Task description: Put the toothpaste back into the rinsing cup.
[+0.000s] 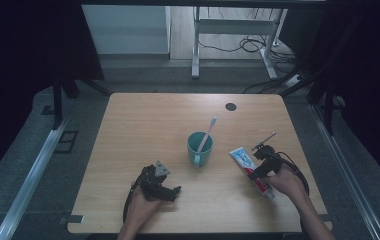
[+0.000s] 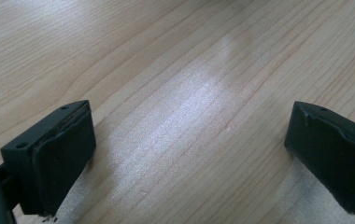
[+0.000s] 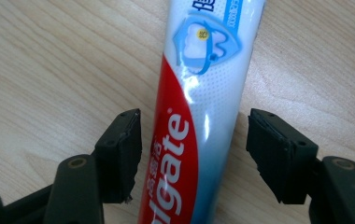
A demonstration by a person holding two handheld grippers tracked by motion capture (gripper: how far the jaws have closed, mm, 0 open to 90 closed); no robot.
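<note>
A red, white and blue toothpaste tube (image 1: 241, 160) (image 3: 199, 93) lies flat on the wooden table (image 1: 143, 130), right of centre. My right gripper (image 1: 257, 170) (image 3: 194, 154) is low over it with one jaw on each side of the tube, and a gap shows between each pad and the tube, so it is open. A teal mug (image 1: 199, 150) stands mid-table with a white toothbrush (image 1: 208, 131) leaning in it. My left gripper (image 1: 173, 191) (image 2: 189, 154) rests near the front edge, open, with only bare wood between its pads (image 2: 59, 158).
A small black round cap (image 1: 230, 106) sits in the tabletop near the far edge. Beyond the table stand a white desk frame (image 1: 196, 45) and loose cables (image 1: 248, 45) on the floor. Dark curtains hang on both sides.
</note>
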